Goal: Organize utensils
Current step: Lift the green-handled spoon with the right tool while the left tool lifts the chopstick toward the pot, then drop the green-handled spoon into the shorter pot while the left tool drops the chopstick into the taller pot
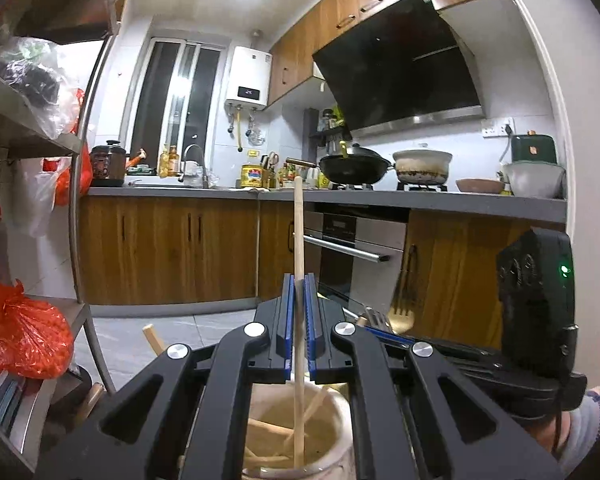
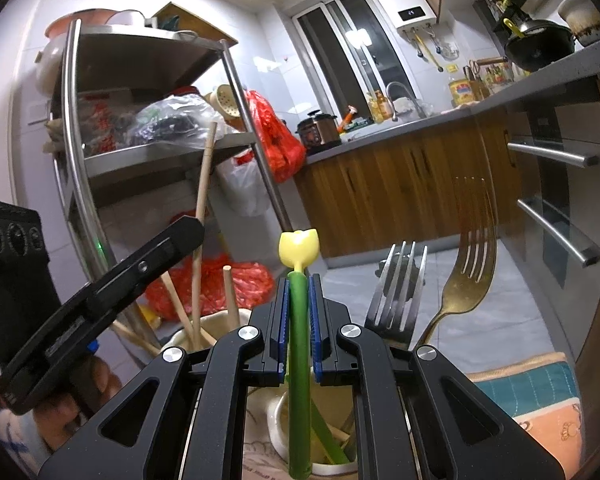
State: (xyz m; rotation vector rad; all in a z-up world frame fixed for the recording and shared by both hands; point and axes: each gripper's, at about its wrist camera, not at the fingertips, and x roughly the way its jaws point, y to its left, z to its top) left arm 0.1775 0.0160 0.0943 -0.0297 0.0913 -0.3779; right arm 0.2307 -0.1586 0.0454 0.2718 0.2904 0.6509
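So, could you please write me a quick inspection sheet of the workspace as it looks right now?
Surface: hidden; no bare tabletop shows under the holders.
Job's things: wooden chopstick upright over the cream holder, which holds more chopsticks; green utensil with a yellow tulip tip over a white cup; silver fork and gold fork standing beside it.
Clutter: red plastic bags on a steel rack.
Grippers: left gripper jaws closed on the chopstick; right gripper jaws closed on the green utensil.
Cables: nothing seen.
Surroundings: kitchen counter, wok, oven, water heater.
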